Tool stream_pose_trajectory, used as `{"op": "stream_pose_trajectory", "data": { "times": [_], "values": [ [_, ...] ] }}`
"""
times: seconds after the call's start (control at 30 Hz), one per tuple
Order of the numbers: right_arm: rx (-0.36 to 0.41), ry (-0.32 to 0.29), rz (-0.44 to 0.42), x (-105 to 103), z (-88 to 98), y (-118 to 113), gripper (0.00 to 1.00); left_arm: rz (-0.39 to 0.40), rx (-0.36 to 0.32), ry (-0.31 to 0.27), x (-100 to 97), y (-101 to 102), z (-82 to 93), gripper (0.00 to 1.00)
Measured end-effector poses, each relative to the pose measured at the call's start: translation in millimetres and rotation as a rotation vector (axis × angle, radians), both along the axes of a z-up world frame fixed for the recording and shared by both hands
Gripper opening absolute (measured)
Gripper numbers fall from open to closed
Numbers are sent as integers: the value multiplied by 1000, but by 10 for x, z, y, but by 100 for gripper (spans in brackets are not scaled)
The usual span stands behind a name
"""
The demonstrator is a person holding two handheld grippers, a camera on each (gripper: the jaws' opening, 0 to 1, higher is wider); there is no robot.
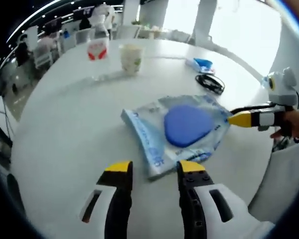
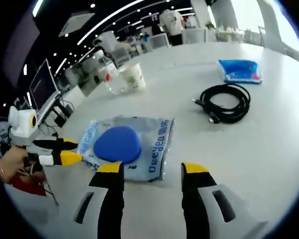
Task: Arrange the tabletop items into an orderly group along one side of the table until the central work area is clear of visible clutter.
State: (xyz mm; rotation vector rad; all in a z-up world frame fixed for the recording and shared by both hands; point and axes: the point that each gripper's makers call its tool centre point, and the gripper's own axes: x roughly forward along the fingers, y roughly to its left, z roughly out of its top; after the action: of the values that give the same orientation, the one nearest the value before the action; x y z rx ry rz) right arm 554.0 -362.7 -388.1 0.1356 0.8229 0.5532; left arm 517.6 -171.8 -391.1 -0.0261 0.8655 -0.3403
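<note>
Step in hand, by my reading: gathering the plastic pouch [image 1: 174,132] from mid-table. Left gripper [image 1: 154,169] stands wide just short of its near edge, holding nothing; right gripper [image 2: 153,172] is likewise wide and empty at the opposite edge. Next move needs one gripper to close on an edge and drag it sideward.

Containers: pouch holds a blue pad; bottle [image 1: 97,50] — contents unclear; paper cup [image 1: 131,58], inside hidden.
</note>
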Motion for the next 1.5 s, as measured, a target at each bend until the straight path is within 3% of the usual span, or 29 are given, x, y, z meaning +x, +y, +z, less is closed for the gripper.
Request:
{"op": "stream_pose_trajectory", "data": {
  "times": [0.2, 0.27, 0.33, 0.5, 0.73, 0.93, 1.5],
  "values": [
    [-45, 22, 0, -18, -78, -64, 16, 24, -28, 32, -20, -28, -44, 16],
    [-33, 23, -6, -16, -68, -55, 13, 46, -32, 44, -11, -4, -50, 7],
    [-30, 26, -1, -20, -64, -42, 11, 62, -47, 55, -16, -5, -49, 4],
    [-28, 23, 26, -30, -60, -18, 7, -15, 21, 48, -25, -41, -25, 2],
    [-60, -2, 57, -30, 54, -20, 2, -49, 45, 36, -24, -62, 33, 0],
    [-84, -20, 49, -8, 223, -84, 2, -10, -31, 27, 13, -108, 153, 0],
    [-113, -110, 12, 198, 722, -303, 1, -56, -50, -65, 282, -367, 577, 0]
  ]
}}
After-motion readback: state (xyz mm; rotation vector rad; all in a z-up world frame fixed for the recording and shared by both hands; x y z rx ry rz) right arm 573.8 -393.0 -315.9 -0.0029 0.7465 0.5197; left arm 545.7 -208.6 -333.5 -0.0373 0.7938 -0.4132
